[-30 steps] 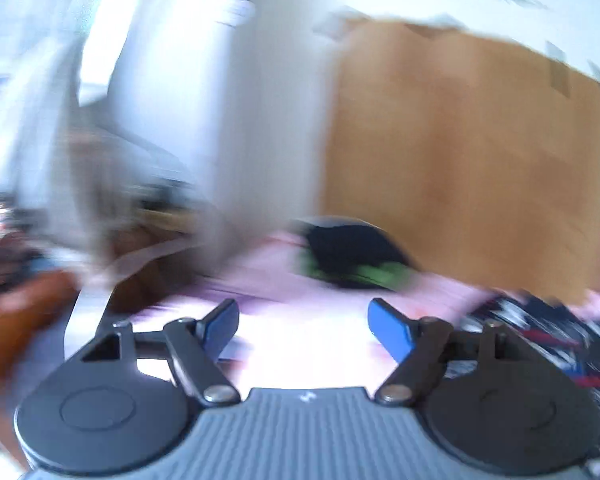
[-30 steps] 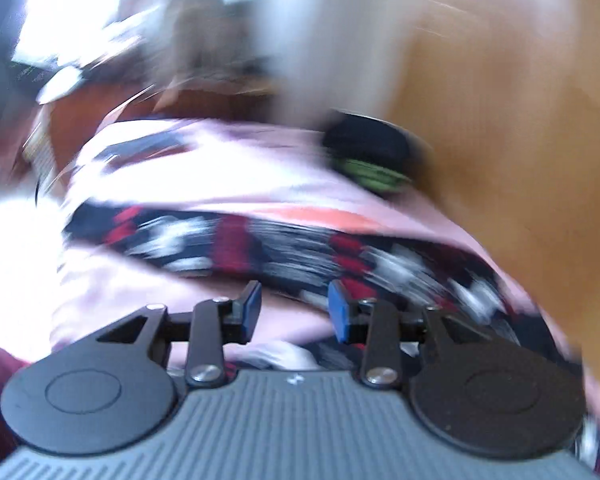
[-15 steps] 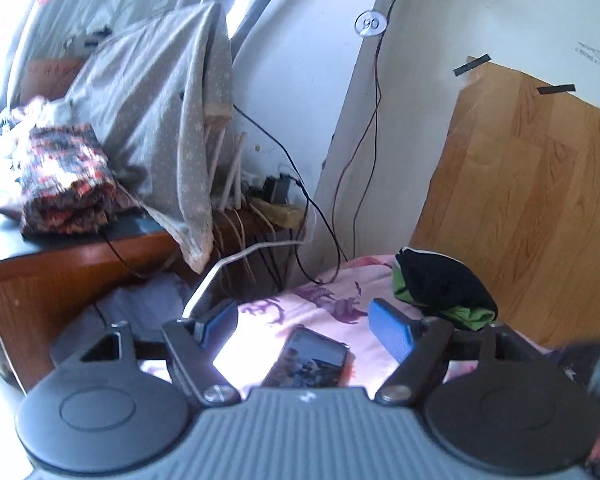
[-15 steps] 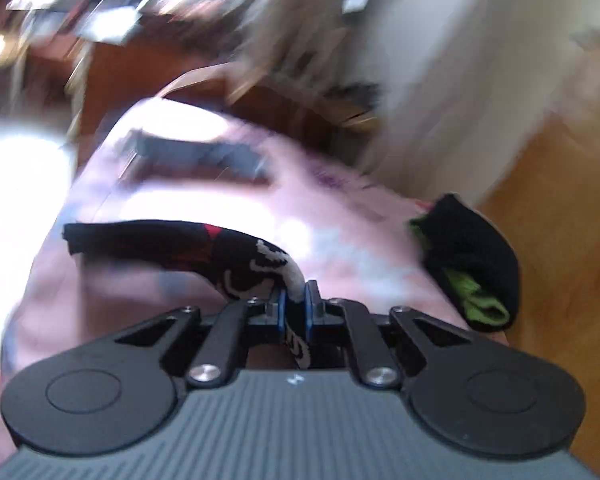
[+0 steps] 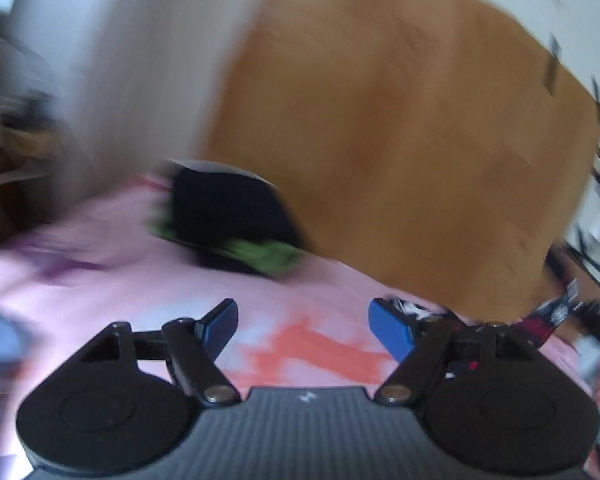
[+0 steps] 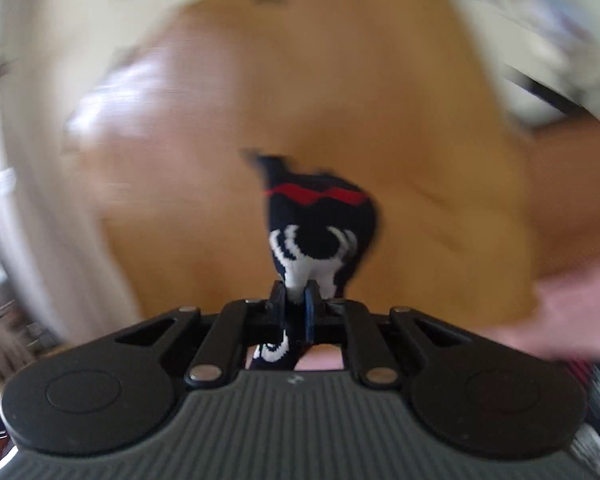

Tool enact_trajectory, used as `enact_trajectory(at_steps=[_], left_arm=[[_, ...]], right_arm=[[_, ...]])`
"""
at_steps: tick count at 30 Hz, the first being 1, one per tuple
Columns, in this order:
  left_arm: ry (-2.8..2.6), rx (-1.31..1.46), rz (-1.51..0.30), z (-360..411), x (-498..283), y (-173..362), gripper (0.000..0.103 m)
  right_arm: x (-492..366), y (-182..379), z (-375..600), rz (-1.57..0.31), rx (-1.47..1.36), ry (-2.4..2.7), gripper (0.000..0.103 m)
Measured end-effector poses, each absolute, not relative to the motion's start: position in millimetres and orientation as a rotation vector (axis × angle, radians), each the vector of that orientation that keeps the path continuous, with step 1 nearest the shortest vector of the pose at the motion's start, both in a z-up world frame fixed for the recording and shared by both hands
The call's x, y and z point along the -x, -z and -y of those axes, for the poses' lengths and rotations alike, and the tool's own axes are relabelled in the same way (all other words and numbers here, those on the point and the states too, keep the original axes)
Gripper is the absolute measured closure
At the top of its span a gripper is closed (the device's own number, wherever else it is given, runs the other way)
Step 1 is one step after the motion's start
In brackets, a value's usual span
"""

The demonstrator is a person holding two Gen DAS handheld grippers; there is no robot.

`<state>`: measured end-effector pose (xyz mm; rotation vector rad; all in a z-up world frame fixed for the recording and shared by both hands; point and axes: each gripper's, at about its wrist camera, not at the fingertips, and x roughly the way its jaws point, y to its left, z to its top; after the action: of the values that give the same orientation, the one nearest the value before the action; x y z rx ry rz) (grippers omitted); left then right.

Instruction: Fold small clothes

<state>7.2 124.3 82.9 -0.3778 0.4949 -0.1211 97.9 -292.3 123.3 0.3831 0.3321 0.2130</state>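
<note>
My right gripper (image 6: 297,300) is shut on a dark patterned sock (image 6: 320,224) with red and white marks; the sock sticks out past the fingertips, lifted in front of a wooden panel. In the left wrist view my left gripper (image 5: 304,326) stands open over the pink bedsheet (image 5: 100,280) with nothing between its blue pads. More of the patterned sock (image 5: 548,316) shows at the right edge of that view, beyond the right finger. A folded black and green garment (image 5: 228,220) lies on the sheet further back. Both views are blurred.
A tall wooden panel (image 5: 400,140) leans on the wall behind the bed. A white wall (image 5: 140,60) and dim furniture fill the left. The sheet bears an orange print (image 5: 308,352) just ahead of my left gripper.
The right gripper closed on the sock, lifted it off the sheet and rolled toward the wooden panel. The left view swung right, away from the phone and desk, back over the sheet.
</note>
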Motion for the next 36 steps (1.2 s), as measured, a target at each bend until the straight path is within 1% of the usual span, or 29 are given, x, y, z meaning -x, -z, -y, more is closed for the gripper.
enact_trajectory(at_steps=[4,6,9,10,11,12,13,15,16,17,18,19,20,21,22,23,26,27,28,29,30,31,32,33,34,35,36], left_arm=[[0.252,0.327,-0.664,-56,-93,-57,0.029],[0.293,0.338,-0.734,-33,-125,-44,0.029],[0.378,0.341,-0.797,-3,-154,-26,0.024],[0.369,0.314,-0.808,7,-161,-21,0.03],[0.346,0.29,-0.822,15,-165,-13,0.041],[0.351,0.273,-0.841,22,-170,-5,0.076],[0.345,0.263,-0.844,24,-171,0,0.081],[0.352,0.283,-0.809,20,-167,-3,0.089],[0.352,0.305,-0.782,12,-162,-7,0.09],[0.354,0.324,-0.749,5,-160,-14,0.09],[0.353,0.342,-0.71,-2,-156,-19,0.09],[0.342,0.358,-0.676,-9,-152,-22,0.097],[0.309,0.353,-0.646,-12,-150,-23,0.097],[0.277,0.326,-0.63,-12,-149,-22,0.1],[0.234,0.291,-0.625,-10,-149,-19,0.1],[0.213,0.268,-0.642,-8,-152,-11,0.1],[0.241,0.302,-0.784,-7,-163,19,0.1],[0.243,0.309,-0.773,-8,-162,21,0.097],[0.249,0.307,-0.767,-10,-159,17,0.096],[0.264,0.318,-0.75,-11,-156,14,0.093],[0.289,0.334,-0.734,-12,-152,12,0.078],[0.306,0.346,-0.725,-11,-149,12,0.058],[0.318,0.35,-0.713,-11,-145,11,0.053],[0.327,0.34,-0.703,-7,-142,11,0.052],[0.335,0.32,-0.706,-1,-141,13,0.056],[0.34,0.303,-0.72,6,-146,10,0.061],[0.348,0.288,-0.734,11,-146,14,0.076]], right_arm=[[-97,-50,337,-0.461,-0.565,-0.063,0.091],[-97,-30,344,-0.492,-0.634,-0.069,0.09],[-100,-25,346,-0.506,-0.681,-0.1,0.082],[-99,-28,349,-0.509,-0.704,-0.108,0.067],[-102,-31,356,-0.506,-0.727,-0.106,0.051],[-100,-33,361,-0.494,-0.743,-0.095,0.047],[-99,-33,367,-0.484,-0.755,-0.079,0.046],[-110,-31,370,-0.495,-0.771,-0.077,0.049],[-115,-31,370,-0.506,-0.759,-0.08,0.066],[-109,-31,370,-0.509,-0.728,-0.072,0.09],[-108,-38,367,-0.472,-0.692,-0.068,0.09],[-94,-43,371,-0.413,-0.675,-0.088,0.09],[-86,-51,371,-0.357,-0.647,-0.11,0.09],[-82,-58,367,-0.309,-0.608,-0.118,0.09],[-79,-60,364,-0.292,-0.571,-0.112,0.089],[-77,-57,365,-0.318,-0.547,-0.088,0.086],[-105,-24,371,-0.584,-0.553,-0.024,0.085],[-107,-15,376,-0.633,-0.599,-0.011,0.086],[-104,-12,383,-0.607,-0.667,-0.022,0.085],[-101,-14,389,-0.595,-0.715,-0.031,0.08],[-99,-16,395,-0.573,-0.764,-0.036,0.076],[-98,-19,399,-0.546,-0.797,-0.035,0.069],[-93,-21,405,-0.522,-0.817,-0.022,0.061],[-94,-22,409,-0.511,-0.826,0.007,0.055],[-96,-22,413,-0.51,-0.836,0.047,0.046],[-99,-21,418,-0.507,-0.855,0.074,0.046],[-101,-19,424,-0.502,-0.882,0.087,0.046]])
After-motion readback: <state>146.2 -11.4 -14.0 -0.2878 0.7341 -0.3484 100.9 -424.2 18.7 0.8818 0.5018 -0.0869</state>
